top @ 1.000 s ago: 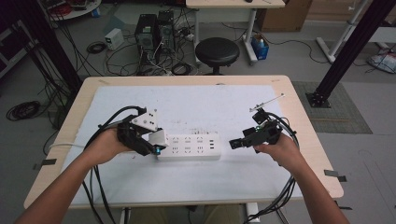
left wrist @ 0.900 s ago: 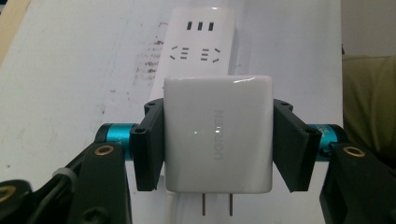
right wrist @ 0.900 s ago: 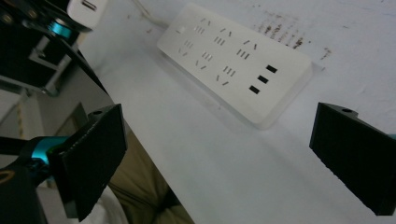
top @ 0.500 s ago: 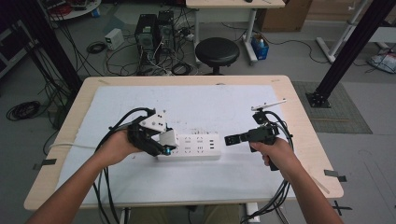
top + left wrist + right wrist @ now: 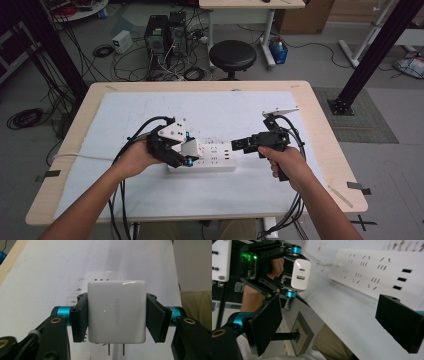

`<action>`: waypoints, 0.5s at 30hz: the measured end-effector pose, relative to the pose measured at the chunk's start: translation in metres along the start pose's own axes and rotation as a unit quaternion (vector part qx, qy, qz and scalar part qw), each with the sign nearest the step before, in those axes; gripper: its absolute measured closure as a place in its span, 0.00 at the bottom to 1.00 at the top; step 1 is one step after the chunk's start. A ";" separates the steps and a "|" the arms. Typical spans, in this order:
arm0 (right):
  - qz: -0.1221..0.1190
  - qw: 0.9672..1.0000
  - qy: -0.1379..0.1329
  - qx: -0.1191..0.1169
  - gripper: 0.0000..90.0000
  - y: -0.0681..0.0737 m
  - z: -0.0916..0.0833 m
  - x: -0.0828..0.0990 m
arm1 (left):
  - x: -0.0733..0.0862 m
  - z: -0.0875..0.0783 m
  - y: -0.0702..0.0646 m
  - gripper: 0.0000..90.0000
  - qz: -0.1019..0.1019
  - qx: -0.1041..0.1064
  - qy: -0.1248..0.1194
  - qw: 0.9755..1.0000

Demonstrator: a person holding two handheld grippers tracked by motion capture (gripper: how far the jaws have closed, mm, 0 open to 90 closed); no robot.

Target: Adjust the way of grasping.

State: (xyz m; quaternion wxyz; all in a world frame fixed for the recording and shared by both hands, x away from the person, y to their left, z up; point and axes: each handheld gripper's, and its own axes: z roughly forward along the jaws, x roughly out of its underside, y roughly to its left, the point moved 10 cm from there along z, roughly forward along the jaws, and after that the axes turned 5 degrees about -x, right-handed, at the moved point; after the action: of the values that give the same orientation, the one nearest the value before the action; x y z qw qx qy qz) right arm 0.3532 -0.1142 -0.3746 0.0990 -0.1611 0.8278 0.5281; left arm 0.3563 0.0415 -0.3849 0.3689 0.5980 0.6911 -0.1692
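While the left gripper (image 5: pixel 116 317) clamped a white charger (image 5: pixel 116 311) between its two black pads, the gripper's own view showed only the charger's back face and the tips of two metal prongs poking out below it, the rest of the prongs being cut off by the bottom edge; the power strip (image 5: pixel 207 156) was almost wholly hidden behind the charger there, with only a sliver visible above it; from the high view the charger sat over the left end of the strip, though whether the prongs touched a socket could not be told, since the gripper body covered that spot; the right gripper (image 5: pixel 337 322) stood with its jaws wide apart and nothing between them, near the strip's right end; its view caught the strip (image 5: pixel 382 272) at a slant, its far end cut off, and the charger's port face (image 5: pixel 300 273) in the other gripper; the table (image 5: pixel 320 125) carried a white mat.
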 end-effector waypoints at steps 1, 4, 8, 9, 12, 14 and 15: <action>0.002 1.000 0.001 -0.003 0.08 0.001 0.002 0.000 | -0.001 0.001 -0.001 0.47 -0.003 0.001 -0.003 1.000; 0.003 1.000 0.010 -0.005 0.15 0.005 0.009 0.000 | -0.003 0.004 -0.002 0.47 -0.003 0.004 -0.007 1.000; 0.007 1.000 0.011 -0.013 0.15 0.009 0.019 -0.003 | -0.008 0.007 -0.004 0.47 0.001 0.005 -0.011 1.000; 0.009 1.000 0.013 -0.014 0.15 0.009 0.021 -0.004 | -0.009 0.008 -0.005 0.47 0.001 0.007 -0.013 1.000; 0.012 1.000 0.021 -0.011 0.16 0.009 0.031 -0.004 | -0.013 0.012 -0.007 0.47 0.002 0.008 -0.017 1.000; 0.014 0.999 0.026 -0.013 0.18 0.011 0.037 -0.005 | -0.016 0.014 -0.009 0.47 0.006 0.009 -0.019 1.000; 0.014 0.999 0.028 -0.013 0.18 0.011 0.040 -0.005 | -0.017 0.015 -0.010 0.47 0.006 0.010 -0.019 1.000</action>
State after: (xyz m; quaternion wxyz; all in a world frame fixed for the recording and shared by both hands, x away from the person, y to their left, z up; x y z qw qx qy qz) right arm 0.3533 -0.0731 -0.3801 0.0664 -0.1661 0.8257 0.5350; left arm 0.3519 0.0170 -0.3846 0.3771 0.6027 0.6783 -0.1857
